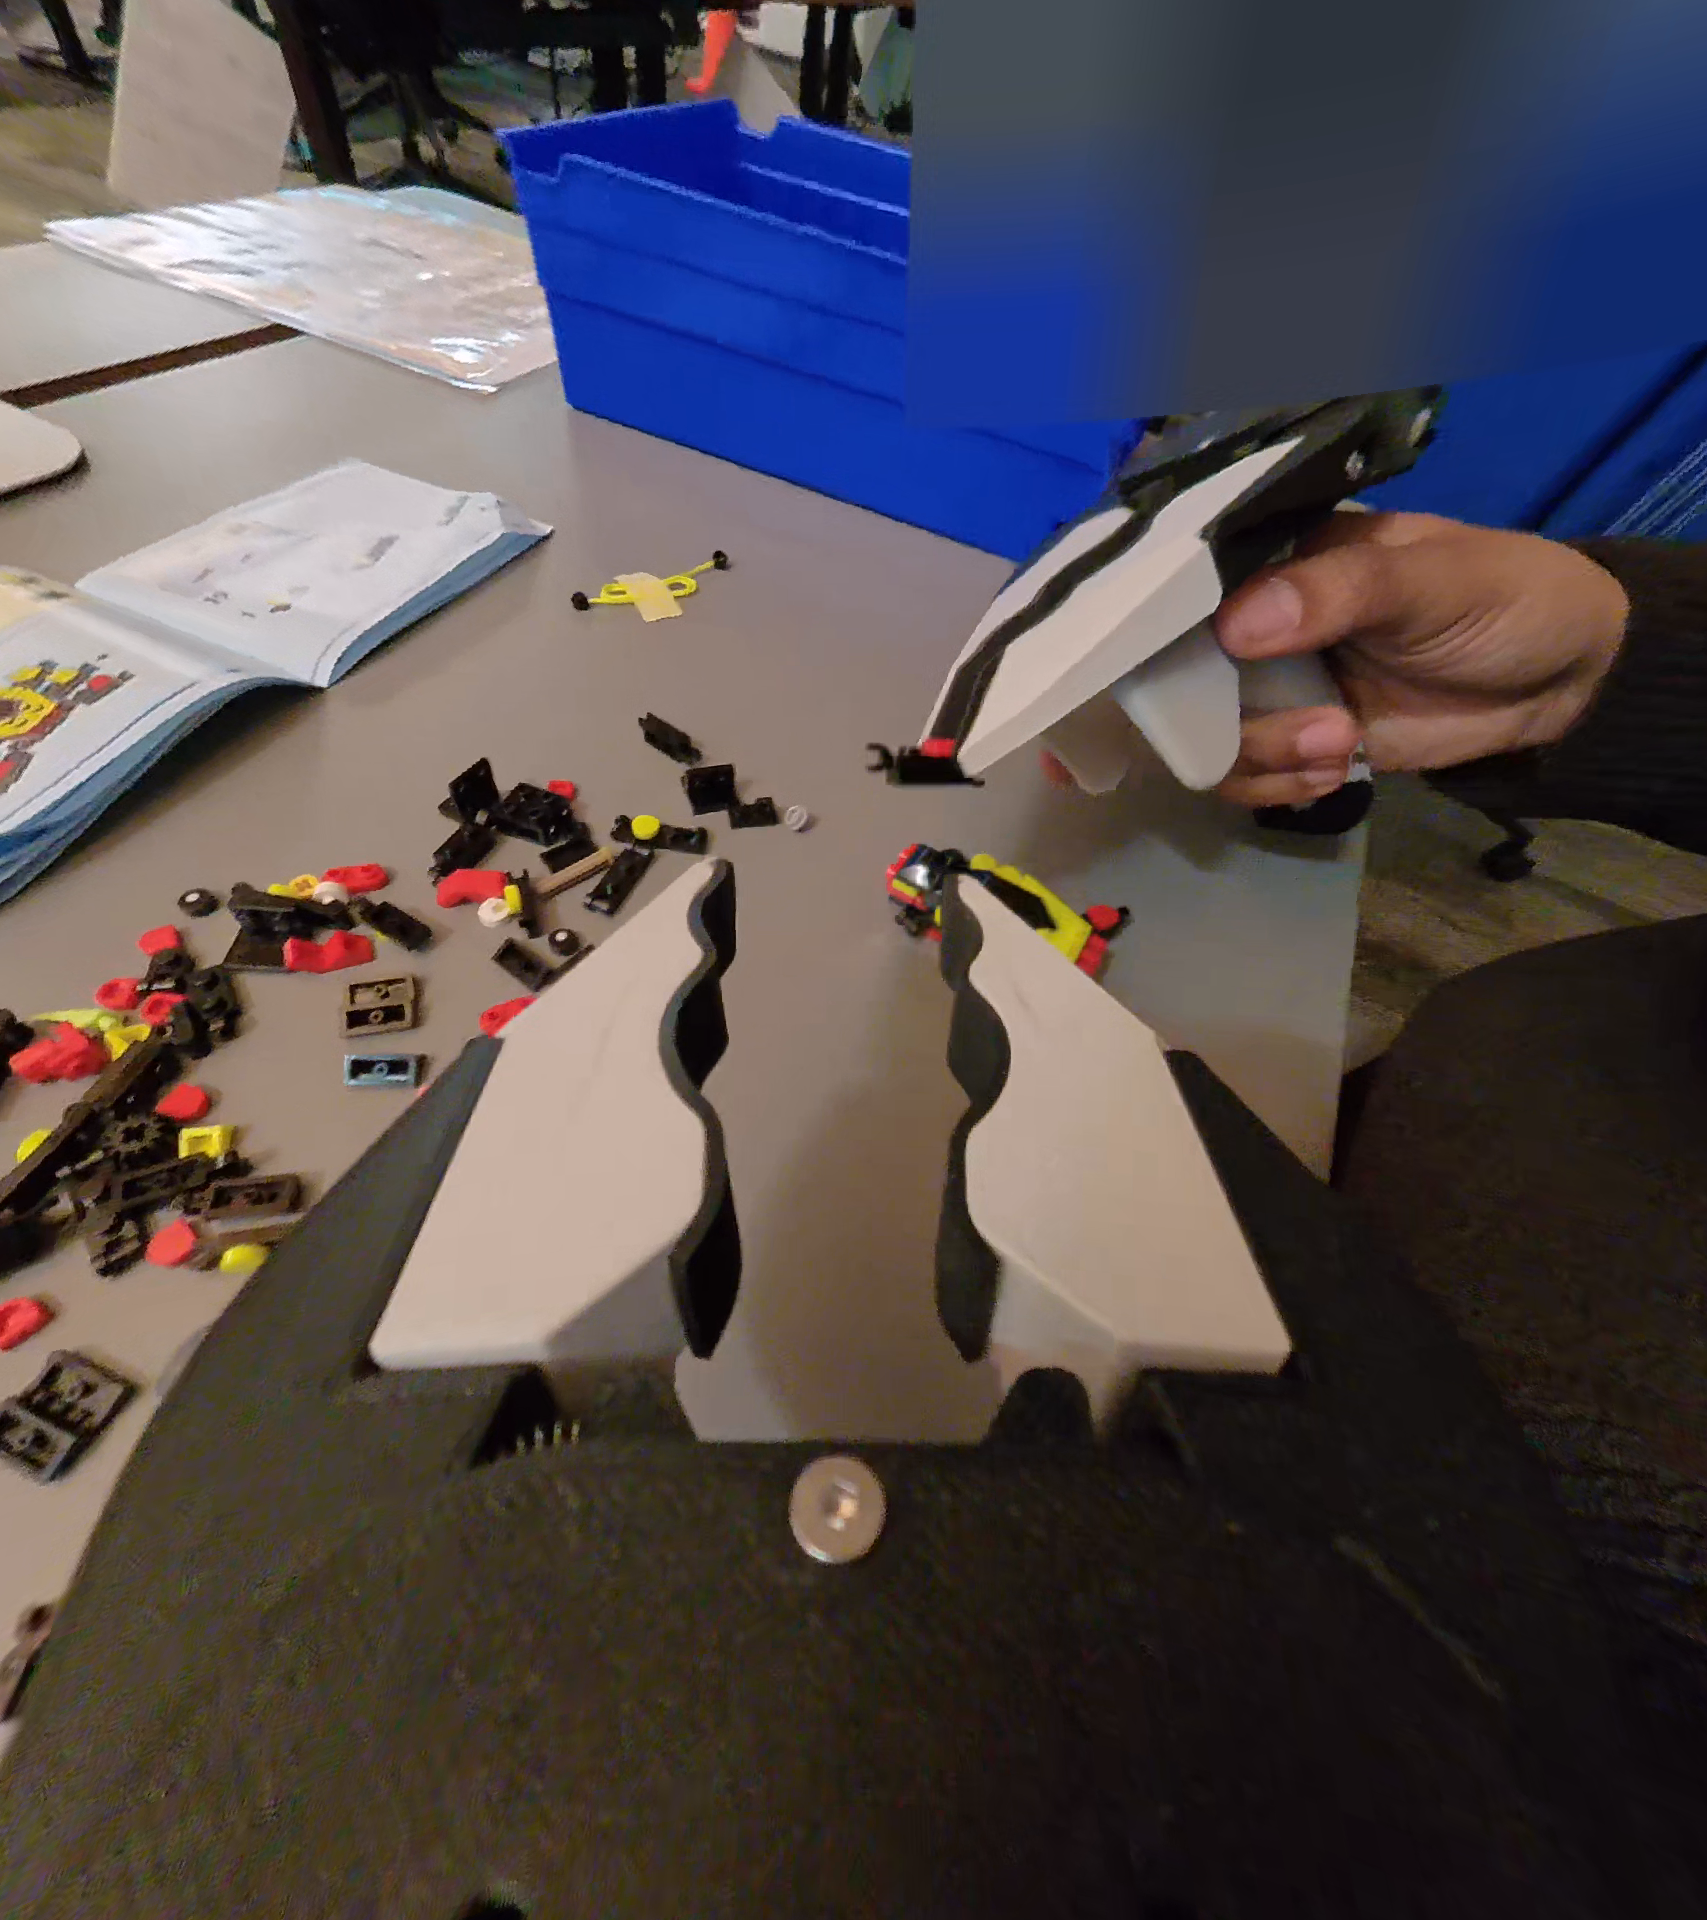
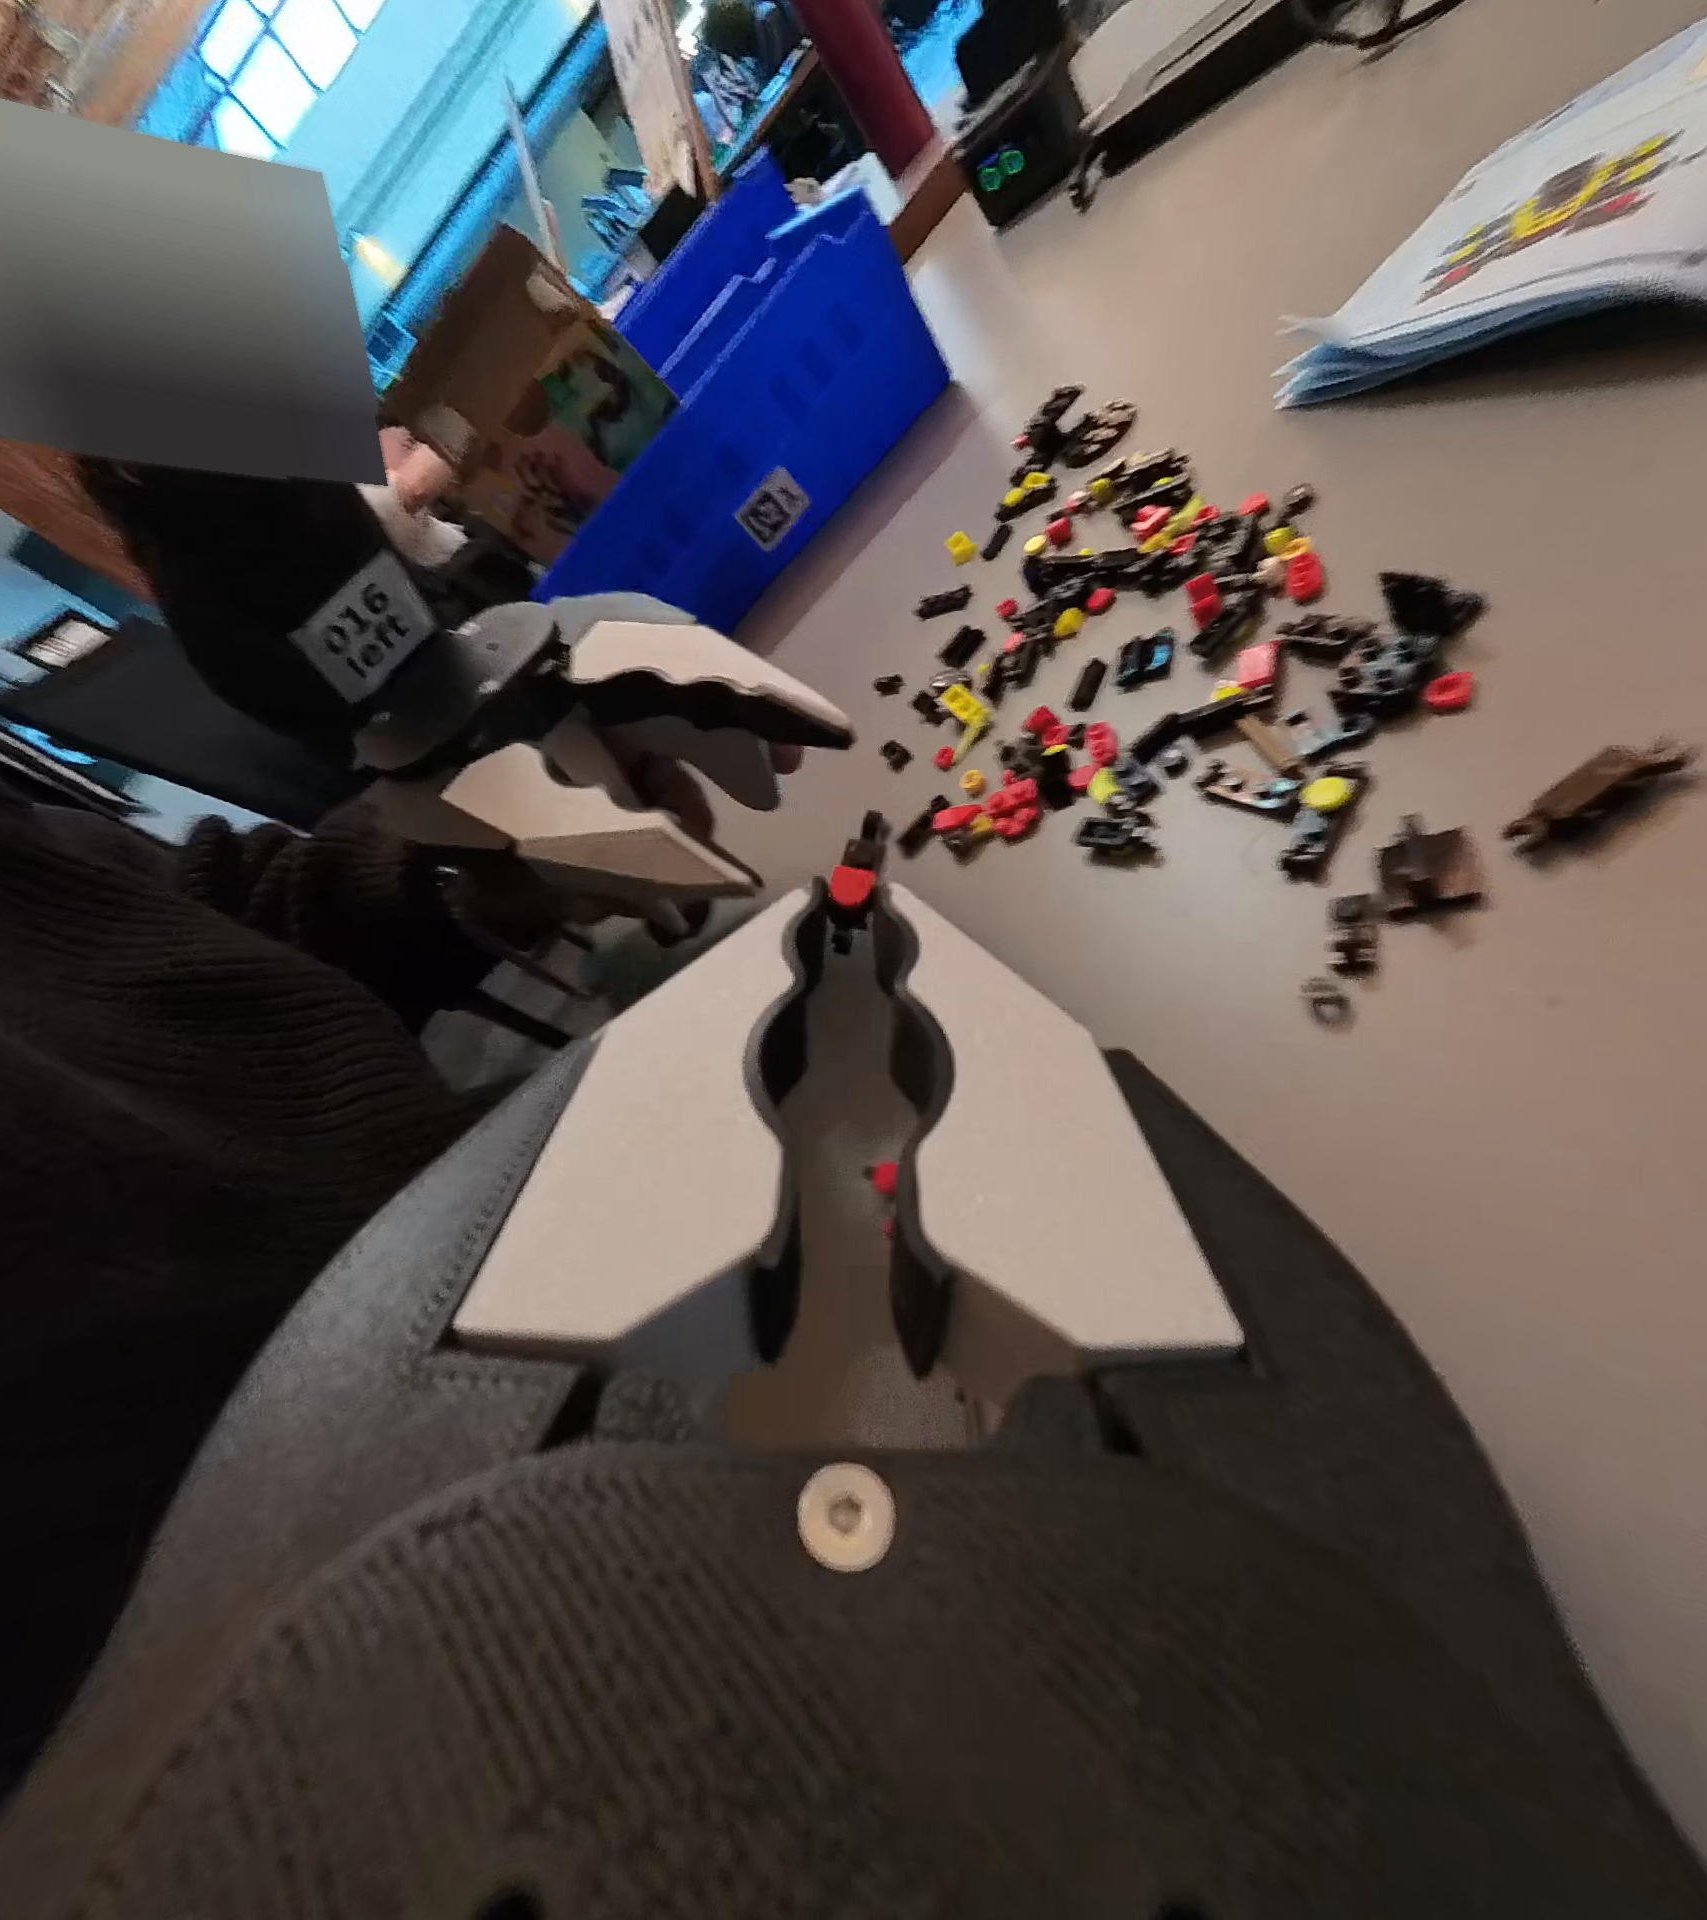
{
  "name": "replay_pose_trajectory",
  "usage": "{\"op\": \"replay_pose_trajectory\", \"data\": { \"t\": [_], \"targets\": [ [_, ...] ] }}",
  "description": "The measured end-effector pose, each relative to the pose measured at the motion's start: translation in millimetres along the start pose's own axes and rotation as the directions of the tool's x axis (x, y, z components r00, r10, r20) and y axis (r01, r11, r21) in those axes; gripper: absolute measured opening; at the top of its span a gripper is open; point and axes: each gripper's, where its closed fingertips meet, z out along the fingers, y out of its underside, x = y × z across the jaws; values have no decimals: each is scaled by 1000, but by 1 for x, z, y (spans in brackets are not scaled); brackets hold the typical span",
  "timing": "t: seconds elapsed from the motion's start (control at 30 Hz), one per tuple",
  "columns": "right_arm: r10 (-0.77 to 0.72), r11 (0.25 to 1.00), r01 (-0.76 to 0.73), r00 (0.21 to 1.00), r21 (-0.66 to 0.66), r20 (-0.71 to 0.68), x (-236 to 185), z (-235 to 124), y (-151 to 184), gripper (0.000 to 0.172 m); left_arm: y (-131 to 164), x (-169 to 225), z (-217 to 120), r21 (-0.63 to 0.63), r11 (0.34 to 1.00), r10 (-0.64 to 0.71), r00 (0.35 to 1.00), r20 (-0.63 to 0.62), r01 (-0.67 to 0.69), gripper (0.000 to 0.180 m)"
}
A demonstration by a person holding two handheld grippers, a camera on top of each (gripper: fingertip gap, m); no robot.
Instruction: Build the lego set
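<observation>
Right gripper [image 2: 850,909] pinches a black-and-red brick piece [image 2: 852,896] at its fingertips

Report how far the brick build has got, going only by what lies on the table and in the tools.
Done: a small red, yellow and black sub-assembly sits on the grey table beside the open, empty left tool.
In hand: the right tool is shut on a black piece with a red cap, held above the table.
Left: a big scatter of loose bricks lies unused beside the open instruction booklet.
</observation>
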Motion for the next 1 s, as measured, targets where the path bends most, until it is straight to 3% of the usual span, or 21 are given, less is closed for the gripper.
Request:
{"op": "replay_pose_trajectory", "data": {
  "t": [0.27,0.43,0.57,0.87,1.0],
  "targets": [
    [-214,976,196,931,-90,-296,56,-32,-8,7,11,-23,-3,-45,998,41,996,82,-37,37],
    [-357,931,267,804,-248,-475,94,-52,-3,7,16,-45,-8,-70,997,56,986,160,-46,37],
    [-414,905,279,758,-322,-505,107,-53,3,7,16,-68,-16,-49,999,6,971,240,6,37],
    [-437,892,275,733,-360,-522,121,-44,0,6,18,-85,-22,-17,992,-115,958,263,124,40],
    [-517,844,308,687,-440,-511,134,-37,-4,7,20,-91,-25,-9,988,-147,947,287,156,40]
  ]
}}
